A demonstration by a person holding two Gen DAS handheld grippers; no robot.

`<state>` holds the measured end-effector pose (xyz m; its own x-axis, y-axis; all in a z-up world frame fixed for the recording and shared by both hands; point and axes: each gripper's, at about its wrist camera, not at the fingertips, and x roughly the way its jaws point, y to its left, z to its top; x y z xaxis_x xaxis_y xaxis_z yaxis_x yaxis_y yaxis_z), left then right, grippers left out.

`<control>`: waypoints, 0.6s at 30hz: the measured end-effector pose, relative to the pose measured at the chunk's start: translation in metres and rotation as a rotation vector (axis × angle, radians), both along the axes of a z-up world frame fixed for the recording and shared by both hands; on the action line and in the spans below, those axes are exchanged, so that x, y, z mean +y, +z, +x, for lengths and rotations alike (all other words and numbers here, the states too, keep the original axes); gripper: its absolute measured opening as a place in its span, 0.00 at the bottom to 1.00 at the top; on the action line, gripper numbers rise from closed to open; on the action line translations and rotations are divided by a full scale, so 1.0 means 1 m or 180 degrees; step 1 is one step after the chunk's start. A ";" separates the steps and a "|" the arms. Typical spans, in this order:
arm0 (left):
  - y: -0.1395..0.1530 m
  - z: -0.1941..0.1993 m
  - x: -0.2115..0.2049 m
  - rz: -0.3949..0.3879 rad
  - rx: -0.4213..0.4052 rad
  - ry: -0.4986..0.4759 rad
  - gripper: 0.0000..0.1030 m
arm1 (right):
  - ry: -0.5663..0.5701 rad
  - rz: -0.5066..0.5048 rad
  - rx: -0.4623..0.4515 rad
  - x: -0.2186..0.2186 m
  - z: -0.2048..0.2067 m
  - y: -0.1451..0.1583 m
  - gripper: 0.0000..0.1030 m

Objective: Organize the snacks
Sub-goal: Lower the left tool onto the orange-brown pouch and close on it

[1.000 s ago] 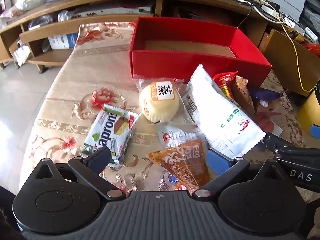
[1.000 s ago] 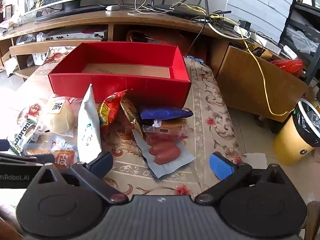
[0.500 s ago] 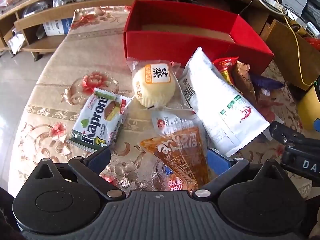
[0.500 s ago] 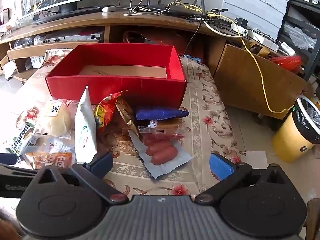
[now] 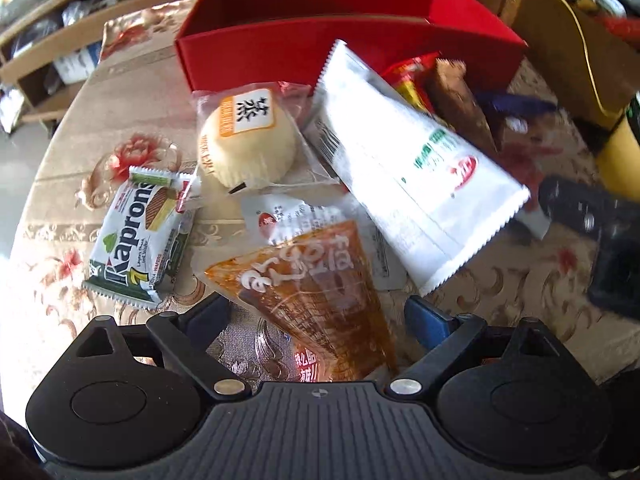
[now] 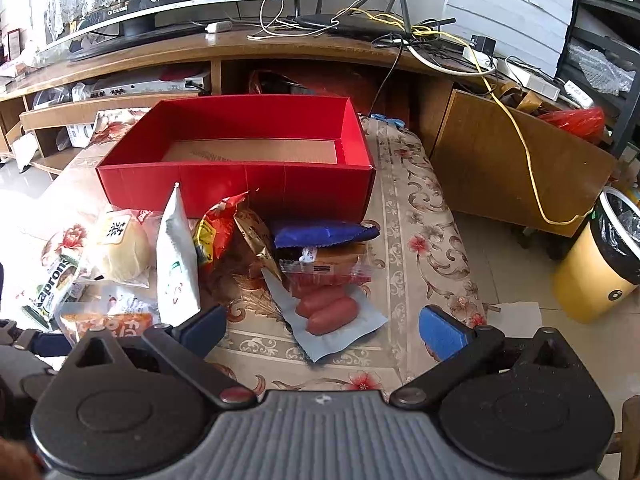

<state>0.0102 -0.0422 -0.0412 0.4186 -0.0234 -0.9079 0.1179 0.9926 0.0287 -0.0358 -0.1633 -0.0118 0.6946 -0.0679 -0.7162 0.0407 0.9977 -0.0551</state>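
Observation:
My left gripper hangs low over an orange triangular snack packet. The packet lies between the jaws, which are closing, and the pads stand clear of it. Beside it lie a green Kaprons wafer pack, a wrapped bun and a long white pouch. The empty red box stands behind them. My right gripper is open above the cloth, near a sausage pack, a blue packet and the red box.
A floral cloth covers the low table. A wooden TV bench with cables runs behind the box, a yellow bin stands on the floor at the right, and the table edge drops to tiled floor at the left.
My left gripper has sunk and moved forward over the orange packet, which now sits between the jaws, and the jaws have narrowed a little. The right gripper has stayed put.

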 end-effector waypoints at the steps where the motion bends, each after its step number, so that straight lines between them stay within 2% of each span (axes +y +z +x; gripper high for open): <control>1: 0.000 -0.001 0.000 -0.0001 -0.0004 -0.0010 0.94 | 0.0003 0.0008 -0.0002 0.000 0.000 0.001 0.87; 3: -0.001 -0.005 0.001 -0.0003 -0.0020 -0.0025 0.94 | 0.0023 0.0027 -0.0009 0.000 0.000 0.001 0.87; 5: -0.003 -0.007 0.004 0.0021 -0.0024 -0.0048 0.99 | 0.0042 0.0030 -0.0018 0.001 -0.001 0.002 0.87; 12: -0.002 -0.020 0.008 0.0049 -0.0061 -0.0255 0.99 | 0.0104 0.0117 -0.0054 0.000 -0.003 0.007 0.82; 18: 0.006 -0.025 0.021 0.0035 -0.0092 -0.0257 0.80 | 0.0182 0.0163 -0.0064 0.001 -0.005 0.009 0.75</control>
